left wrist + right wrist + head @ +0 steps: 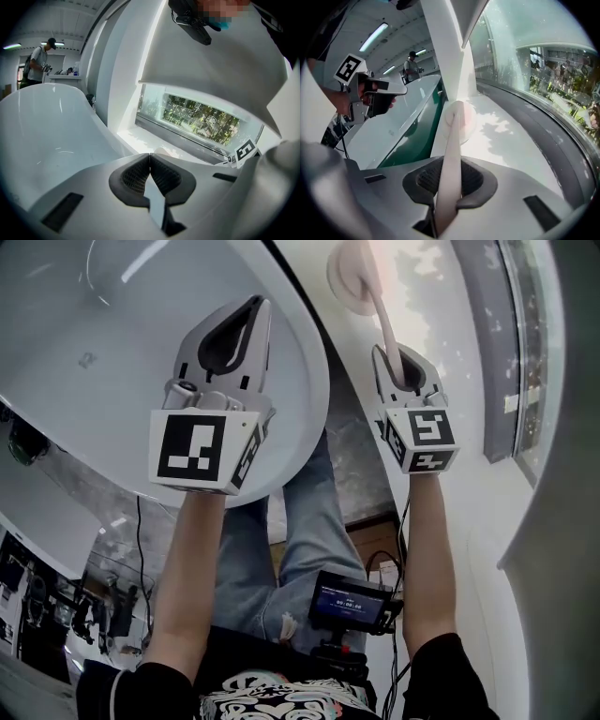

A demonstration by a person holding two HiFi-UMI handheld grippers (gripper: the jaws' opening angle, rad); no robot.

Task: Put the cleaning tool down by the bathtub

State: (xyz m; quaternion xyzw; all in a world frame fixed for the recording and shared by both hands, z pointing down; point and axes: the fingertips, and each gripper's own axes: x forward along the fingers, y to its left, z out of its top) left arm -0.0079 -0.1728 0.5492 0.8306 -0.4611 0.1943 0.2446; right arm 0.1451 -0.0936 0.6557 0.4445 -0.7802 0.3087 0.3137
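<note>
The cleaning tool (361,282) is a pale pink brush with a round head and a long handle (452,154). My right gripper (403,367) is shut on that handle, and the round head (461,123) rests low over the white ledge (506,140) beside the bathtub. The white bathtub (112,343) fills the upper left of the head view. My left gripper (239,324) hangs over the tub's rim with its jaws closed together and nothing between them; the left gripper view shows them touching (149,161).
A long window (201,122) runs along the ledge on the right. A dark gap (417,131) separates tub and ledge. A person (37,63) stands far off beyond the tub. The wearer's jeans and a small device (352,601) sit below.
</note>
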